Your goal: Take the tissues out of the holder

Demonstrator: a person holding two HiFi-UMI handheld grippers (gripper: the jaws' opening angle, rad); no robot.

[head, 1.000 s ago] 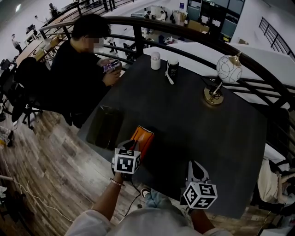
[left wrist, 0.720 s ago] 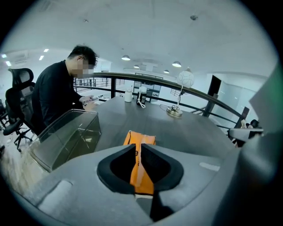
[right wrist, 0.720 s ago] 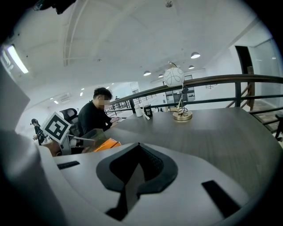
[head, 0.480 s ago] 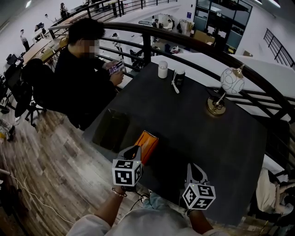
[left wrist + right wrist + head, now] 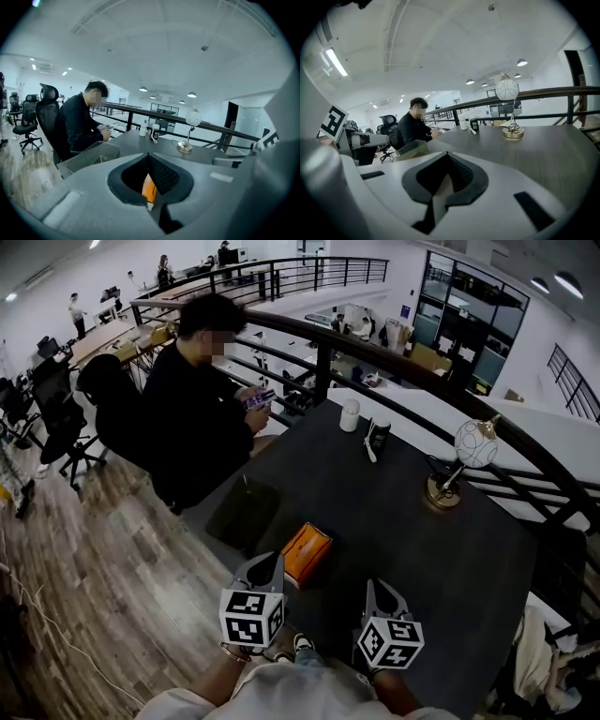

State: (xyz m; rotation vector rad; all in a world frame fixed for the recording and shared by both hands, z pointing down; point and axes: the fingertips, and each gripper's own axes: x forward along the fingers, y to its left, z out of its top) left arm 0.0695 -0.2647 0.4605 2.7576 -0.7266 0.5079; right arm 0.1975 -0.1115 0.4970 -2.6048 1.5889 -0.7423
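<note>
The orange tissue holder (image 5: 307, 552) lies flat near the front left edge of the dark table (image 5: 394, 521). My left gripper (image 5: 270, 562) hovers just left of and in front of it, apart from it, jaws shut with nothing held. In the left gripper view the left gripper (image 5: 148, 155) has its tips together, and the orange holder (image 5: 148, 186) shows through the gap behind them. My right gripper (image 5: 374, 588) hangs over the table's front edge to the holder's right. In its own view the right gripper (image 5: 447, 154) is shut and holds nothing. No tissue is visible in either gripper.
A clear box (image 5: 246, 514) stands at the table's left edge. At the far side stand a white cup (image 5: 350, 415), a dark cup (image 5: 379, 435) and a globe lamp (image 5: 453, 486). A person (image 5: 197, 409) sits at the far left corner. A railing (image 5: 422, 390) runs behind.
Both grippers have risen and drawn back toward me, the left one more, coming off the holder's near end. The holder has stayed where it lay. The head view has tilted up.
</note>
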